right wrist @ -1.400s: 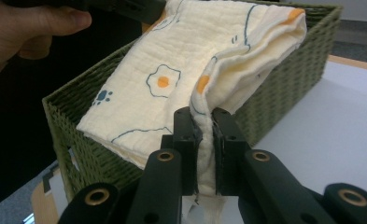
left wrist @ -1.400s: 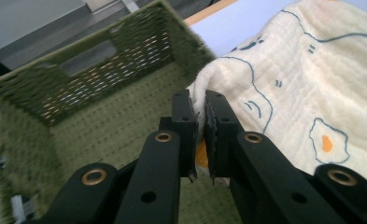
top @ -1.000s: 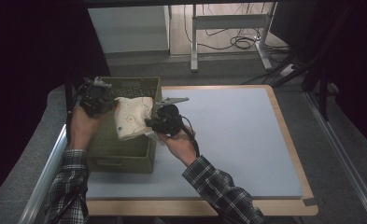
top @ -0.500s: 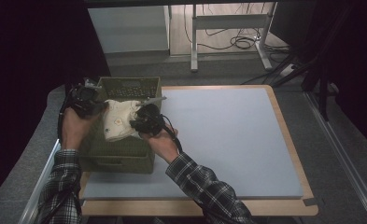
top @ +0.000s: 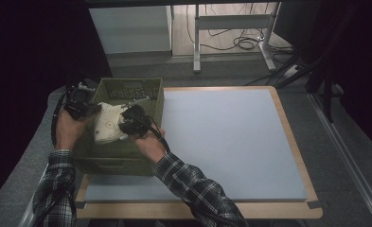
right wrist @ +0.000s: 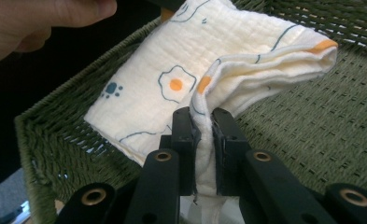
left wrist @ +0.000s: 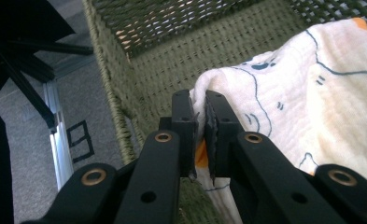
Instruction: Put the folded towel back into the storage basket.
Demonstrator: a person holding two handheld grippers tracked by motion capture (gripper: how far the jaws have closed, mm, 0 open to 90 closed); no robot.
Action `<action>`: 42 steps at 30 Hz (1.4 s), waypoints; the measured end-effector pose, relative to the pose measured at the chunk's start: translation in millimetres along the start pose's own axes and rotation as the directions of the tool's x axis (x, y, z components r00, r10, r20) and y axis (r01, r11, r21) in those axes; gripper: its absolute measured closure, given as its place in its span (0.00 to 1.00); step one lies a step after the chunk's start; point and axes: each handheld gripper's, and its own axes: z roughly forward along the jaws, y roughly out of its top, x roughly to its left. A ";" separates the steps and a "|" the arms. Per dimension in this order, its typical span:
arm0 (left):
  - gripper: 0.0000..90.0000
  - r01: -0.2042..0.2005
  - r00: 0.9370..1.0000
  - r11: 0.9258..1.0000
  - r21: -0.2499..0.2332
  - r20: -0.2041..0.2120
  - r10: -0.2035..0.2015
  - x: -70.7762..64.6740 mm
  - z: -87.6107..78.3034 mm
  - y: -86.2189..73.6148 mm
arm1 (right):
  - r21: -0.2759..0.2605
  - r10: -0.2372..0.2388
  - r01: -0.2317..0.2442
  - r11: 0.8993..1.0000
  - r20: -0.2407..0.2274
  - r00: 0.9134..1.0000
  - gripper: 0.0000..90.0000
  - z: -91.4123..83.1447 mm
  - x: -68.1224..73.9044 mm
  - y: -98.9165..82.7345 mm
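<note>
Both hands have carried the cloth [top: 107, 126] leftward, over the green woven basket [top: 148, 88] | left gripper [top: 82, 105] pinches its edge | right gripper [top: 131, 120] pinches a fold | basket walls close around | blue mat [top: 226, 137] beside.

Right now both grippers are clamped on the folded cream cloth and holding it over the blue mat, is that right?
Not the mat. The high view shows both grippers, left gripper and right gripper, clamped on the cloth over the green woven basket.
</note>
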 end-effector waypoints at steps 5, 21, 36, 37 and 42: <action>0.93 -0.007 1.000 1.000 0.019 0.008 0.007 1.2 14.2 0.9 | 0.029 -0.002 0.001 1.000 0.045 0.999 0.90 3.8 0.1 2.1; 0.93 -0.103 0.995 0.989 0.109 0.009 0.103 -21.2 57.9 21.4 | 0.146 -0.037 0.023 0.989 0.099 0.994 0.84 9.0 -15.1 0.7; 0.61 -0.100 0.995 0.977 0.190 -0.003 0.102 -27.8 81.5 22.2 | 0.141 -0.053 0.038 0.989 0.102 0.993 0.62 -0.3 -26.4 -0.2; 0.60 -0.098 0.995 0.977 0.188 -0.006 0.101 -28.2 80.0 22.6 | 0.139 -0.057 0.042 0.989 0.101 0.993 0.61 -1.7 -27.9 -0.3; 0.52 -0.082 0.996 0.983 0.166 -0.008 0.084 -29.6 72.7 22.4 | 0.121 -0.070 0.060 0.991 0.080 0.994 0.56 -6.9 -32.3 -2.3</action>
